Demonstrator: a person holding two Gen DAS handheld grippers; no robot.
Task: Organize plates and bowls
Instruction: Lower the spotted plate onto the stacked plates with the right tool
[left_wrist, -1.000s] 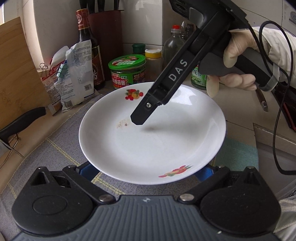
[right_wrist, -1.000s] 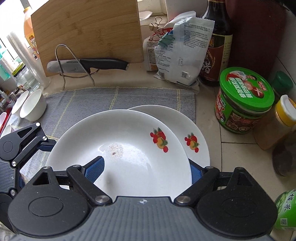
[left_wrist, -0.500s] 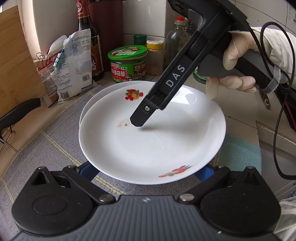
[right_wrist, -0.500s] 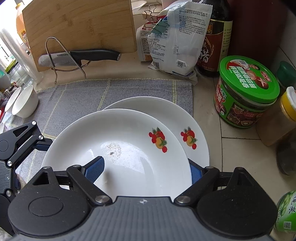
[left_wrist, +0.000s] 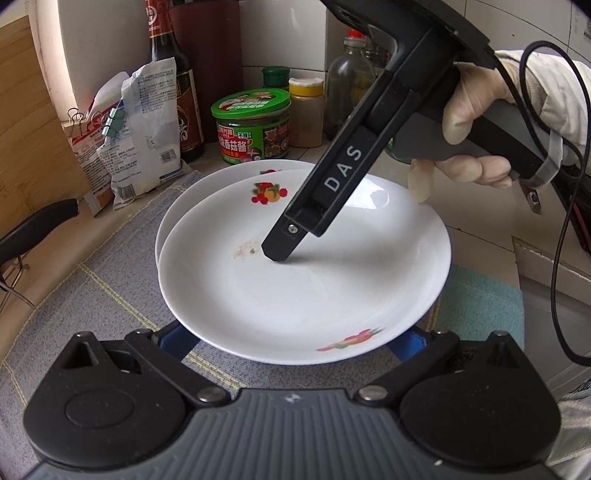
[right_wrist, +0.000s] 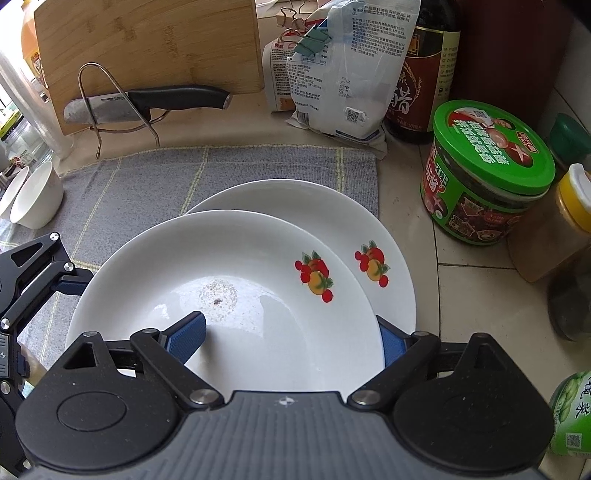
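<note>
Plates (right_wrist: 229, 280) on grey mat (right_wrist: 229, 166)

My right gripper (right_wrist: 291, 339) straddles the near rim of the top plate (right_wrist: 229, 280), one finger over the plate's inside, the other outside its right edge. That plate lies on the lower plate (right_wrist: 332, 210), shifted toward me and to the left, so the lower one shows behind and to the right. Both sit on the mat (right_wrist: 147, 173). My left gripper (right_wrist: 33, 280) is at the top plate's left edge. Behind the mat a knife (right_wrist: 155, 103) rests in a wire stand before the cutting board (right_wrist: 147, 37). Right of the board stand bags (right_wrist: 343, 66), then a bottle (right_wrist: 424, 74). A jar (right_wrist: 487, 170) stands right of the plates. Two bowls (right_wrist: 33, 199) sit far left.
</note>
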